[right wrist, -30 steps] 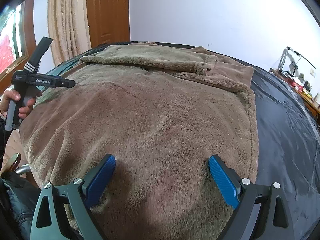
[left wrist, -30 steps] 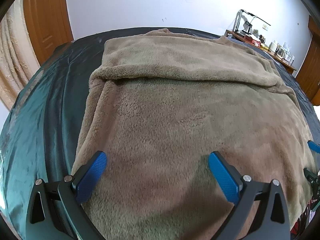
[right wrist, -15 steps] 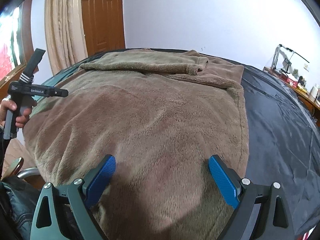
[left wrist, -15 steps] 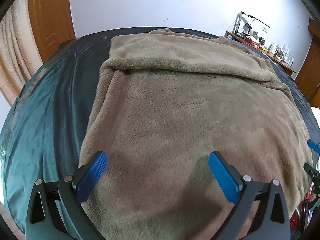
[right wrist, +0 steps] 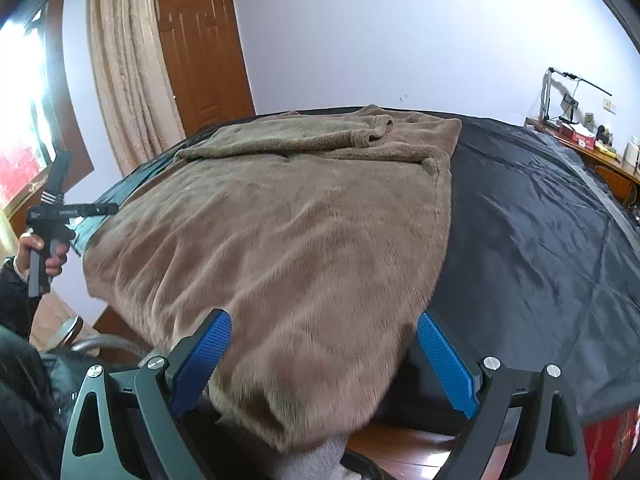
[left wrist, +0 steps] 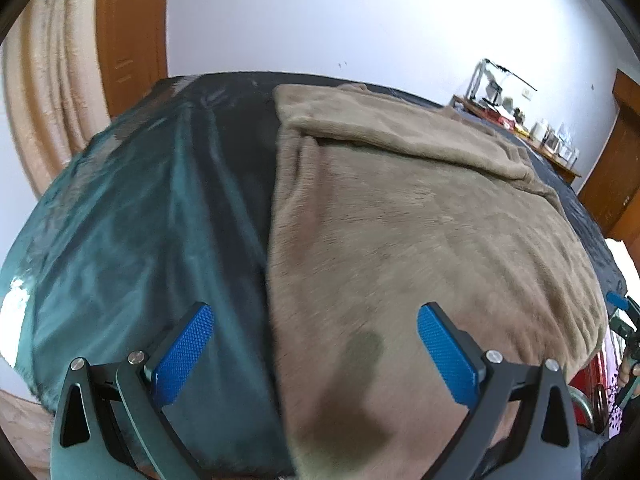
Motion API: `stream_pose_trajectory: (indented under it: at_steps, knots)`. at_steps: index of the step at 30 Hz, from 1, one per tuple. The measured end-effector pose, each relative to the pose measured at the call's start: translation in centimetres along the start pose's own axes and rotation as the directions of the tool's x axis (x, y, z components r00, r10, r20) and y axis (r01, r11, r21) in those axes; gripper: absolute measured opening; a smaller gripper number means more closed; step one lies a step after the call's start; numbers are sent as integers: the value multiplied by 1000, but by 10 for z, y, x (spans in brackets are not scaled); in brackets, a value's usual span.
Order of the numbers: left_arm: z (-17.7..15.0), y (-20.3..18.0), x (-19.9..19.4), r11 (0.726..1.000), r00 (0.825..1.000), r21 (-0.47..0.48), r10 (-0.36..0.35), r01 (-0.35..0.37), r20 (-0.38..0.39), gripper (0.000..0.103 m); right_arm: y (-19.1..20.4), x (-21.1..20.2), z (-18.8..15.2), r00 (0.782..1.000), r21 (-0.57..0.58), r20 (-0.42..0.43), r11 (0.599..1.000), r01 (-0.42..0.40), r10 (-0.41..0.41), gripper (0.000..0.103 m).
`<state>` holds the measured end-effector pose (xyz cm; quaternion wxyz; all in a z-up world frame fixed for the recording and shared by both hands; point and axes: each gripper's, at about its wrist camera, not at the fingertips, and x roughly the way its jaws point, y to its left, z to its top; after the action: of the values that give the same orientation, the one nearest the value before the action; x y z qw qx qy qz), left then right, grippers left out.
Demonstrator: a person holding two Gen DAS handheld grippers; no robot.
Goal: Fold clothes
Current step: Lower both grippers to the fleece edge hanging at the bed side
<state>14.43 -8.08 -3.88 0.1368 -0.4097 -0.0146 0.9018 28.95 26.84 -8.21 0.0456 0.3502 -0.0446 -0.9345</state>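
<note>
we see a brown fluffy fleece garment (left wrist: 420,220) spread flat on the dark satin bed cover (left wrist: 140,220), its near hem hanging over the near edge of the bed and one sleeve (right wrist: 288,136) folded across the far part. our left gripper (left wrist: 316,352) has its blue jaws spread wide over the garment's left edge, gripping nothing. our right gripper (right wrist: 324,360) is also spread wide, over the near right corner of the garment.

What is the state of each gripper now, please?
Left gripper: open, holding nothing, above the garment's left edge.
Right gripper: open, holding nothing, at its near right corner.
</note>
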Motion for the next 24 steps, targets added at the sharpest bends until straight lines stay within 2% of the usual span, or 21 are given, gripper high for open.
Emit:
stream_pose_trajectory:
  at_steps: [5, 9, 12, 17, 21, 24]
  knots:
    - [-10, 9, -16, 1000, 1000, 9, 7, -7, 27, 102, -1, -12, -14, 1000, 9, -26, 1000, -8, 8, 96]
    - [-23, 10, -27, 999, 999, 37, -18, 17, 36, 102, 0, -17, -30, 998, 17, -69, 1000, -14, 15, 96]
    - [-36, 7, -34, 996, 999, 79, -44, 41, 32, 102, 0, -15, -41, 991, 63, -107, 995, -74, 80, 96]
    - [-57, 1, -45, 987, 996, 132, -92, 89, 15, 102, -7, -3, -50, 986, 142, -115, 985, -100, 117, 96]
    - [-70, 2, -48, 979, 987, 121, -161, 162, -18, 102, -21, 8, -51, 979, 235, -95, 959, -156, 182, 96]
    - [-77, 5, -46, 966, 970, 100, -236, 240, -53, 102, -23, 12, -51, 970, 256, -63, 943, -211, 234, 96]
